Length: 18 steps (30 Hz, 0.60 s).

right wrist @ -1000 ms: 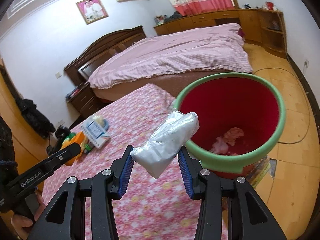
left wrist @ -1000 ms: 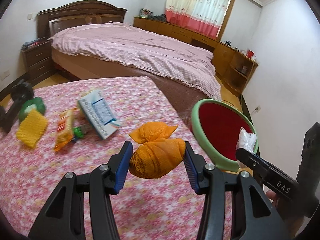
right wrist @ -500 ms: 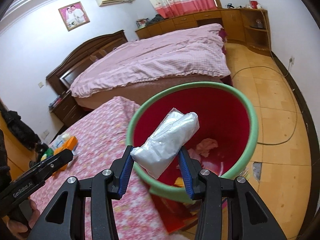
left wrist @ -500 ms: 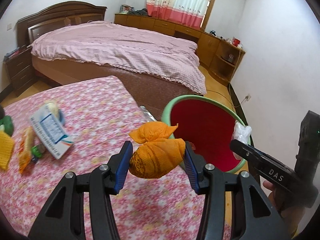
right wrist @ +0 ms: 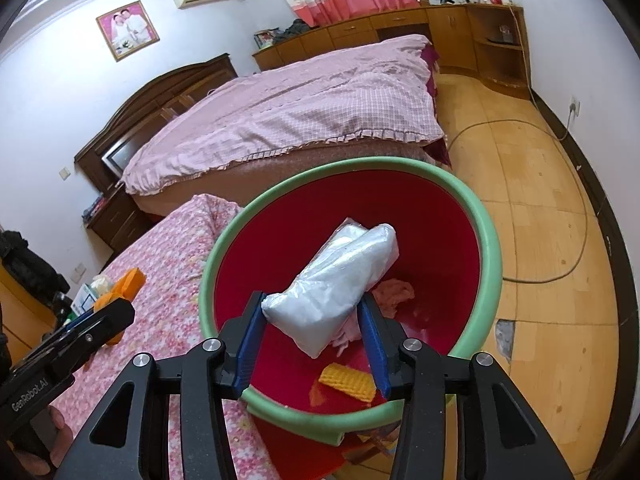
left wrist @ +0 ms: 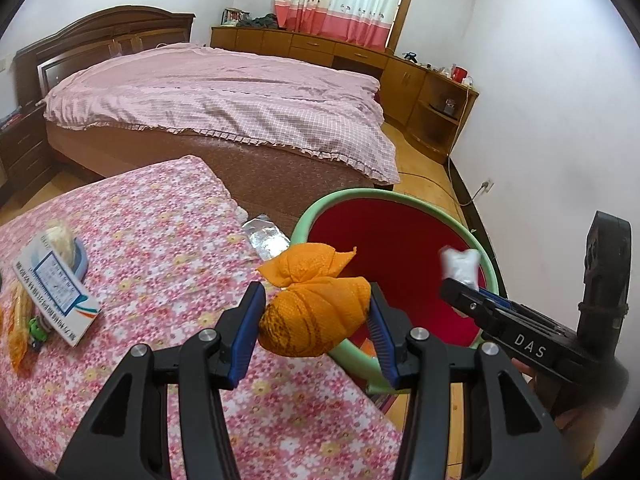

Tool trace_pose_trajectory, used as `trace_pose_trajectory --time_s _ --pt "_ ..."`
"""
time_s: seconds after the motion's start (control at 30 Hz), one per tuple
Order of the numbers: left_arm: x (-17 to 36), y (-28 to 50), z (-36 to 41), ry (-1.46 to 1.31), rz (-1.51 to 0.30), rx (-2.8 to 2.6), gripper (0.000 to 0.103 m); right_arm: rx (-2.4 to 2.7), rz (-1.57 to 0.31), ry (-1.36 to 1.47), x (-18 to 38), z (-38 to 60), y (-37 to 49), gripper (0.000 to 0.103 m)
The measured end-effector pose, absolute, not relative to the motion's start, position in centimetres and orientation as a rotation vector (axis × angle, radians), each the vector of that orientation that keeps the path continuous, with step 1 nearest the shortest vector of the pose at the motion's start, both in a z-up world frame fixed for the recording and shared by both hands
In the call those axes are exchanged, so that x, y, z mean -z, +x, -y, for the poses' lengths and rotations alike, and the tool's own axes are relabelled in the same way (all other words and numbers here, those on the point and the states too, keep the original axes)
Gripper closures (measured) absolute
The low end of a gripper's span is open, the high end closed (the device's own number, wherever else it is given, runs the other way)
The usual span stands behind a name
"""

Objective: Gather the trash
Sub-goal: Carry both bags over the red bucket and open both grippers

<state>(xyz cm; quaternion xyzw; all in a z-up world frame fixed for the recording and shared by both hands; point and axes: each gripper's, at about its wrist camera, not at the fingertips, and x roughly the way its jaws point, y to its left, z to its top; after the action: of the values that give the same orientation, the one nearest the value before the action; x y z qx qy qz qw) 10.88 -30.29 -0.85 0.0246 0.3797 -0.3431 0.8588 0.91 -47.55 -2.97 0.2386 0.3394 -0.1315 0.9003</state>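
Your right claw [right wrist: 312,344] grips the clear crumpled plastic bag [right wrist: 336,284] above the green-rimmed red bin [right wrist: 490,256] (ready to drop); your left claw [left wrist: 314,334] clamps the knotted orange cloth bundle [left wrist: 316,312] beside its rim.

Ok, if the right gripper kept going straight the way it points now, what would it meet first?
Most likely the red inside of the bin: the right gripper, shut on the white plastic bag, points into its mouth, probably toward the pink scraps at the bottom. Depth is uncertain.

Pink-quilted bed [left wrist: 224,96], wooden floor [right wrist: 540,208]
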Motion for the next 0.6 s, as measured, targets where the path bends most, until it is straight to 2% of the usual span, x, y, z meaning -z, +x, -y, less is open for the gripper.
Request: trace_pose_trajectory --time_s 0.6 --pt "2.7 10.6 35.6 0.133 -0.819 0.807 0.052 0.311 -0.635 0.559 2.0 50.3 -1.5 0.051"
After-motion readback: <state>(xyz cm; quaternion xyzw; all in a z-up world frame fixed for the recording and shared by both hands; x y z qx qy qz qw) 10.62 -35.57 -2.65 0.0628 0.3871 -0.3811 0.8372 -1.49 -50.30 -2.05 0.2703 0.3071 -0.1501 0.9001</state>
